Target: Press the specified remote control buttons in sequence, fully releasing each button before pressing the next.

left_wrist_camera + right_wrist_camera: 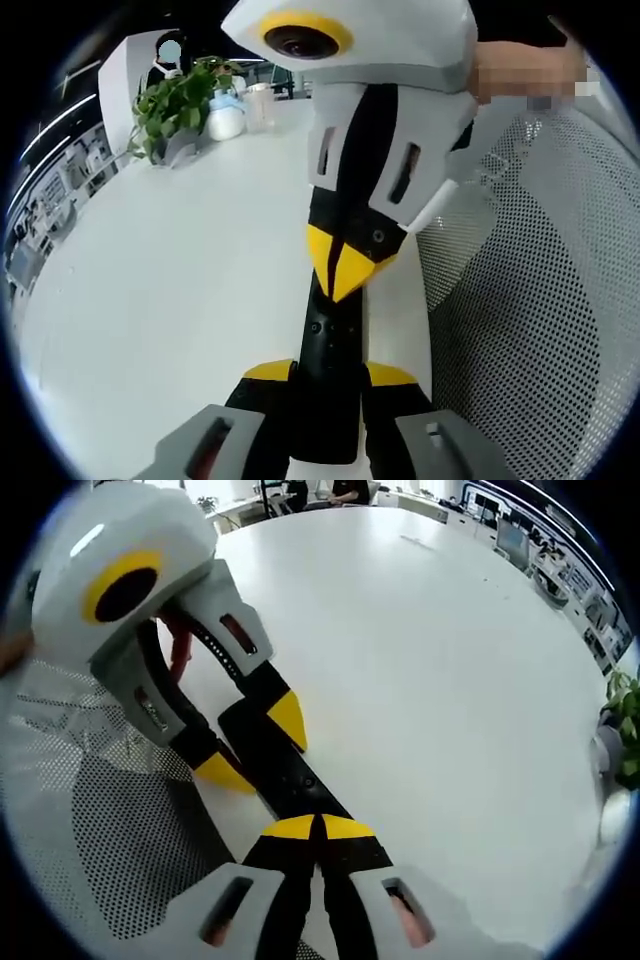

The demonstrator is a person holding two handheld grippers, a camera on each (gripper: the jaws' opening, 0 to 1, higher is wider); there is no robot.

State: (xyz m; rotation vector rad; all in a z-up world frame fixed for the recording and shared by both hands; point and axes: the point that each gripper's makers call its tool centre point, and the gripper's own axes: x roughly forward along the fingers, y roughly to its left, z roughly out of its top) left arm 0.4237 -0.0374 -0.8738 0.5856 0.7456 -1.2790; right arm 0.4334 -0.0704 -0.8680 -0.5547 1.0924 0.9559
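Left gripper (pixel 330 385) clamping slim black plastic remote (pixel 328 345) between its fingers; right gripper (pixel 318 830), tips closed together, pressing a button. Presses completed: cannot tell.

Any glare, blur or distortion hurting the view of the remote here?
Left gripper view: fisheye curves the white table; the black remote is sharp, buttons dim. Right gripper view: even lighting, remote clear, the mesh chair bowed near the rim.
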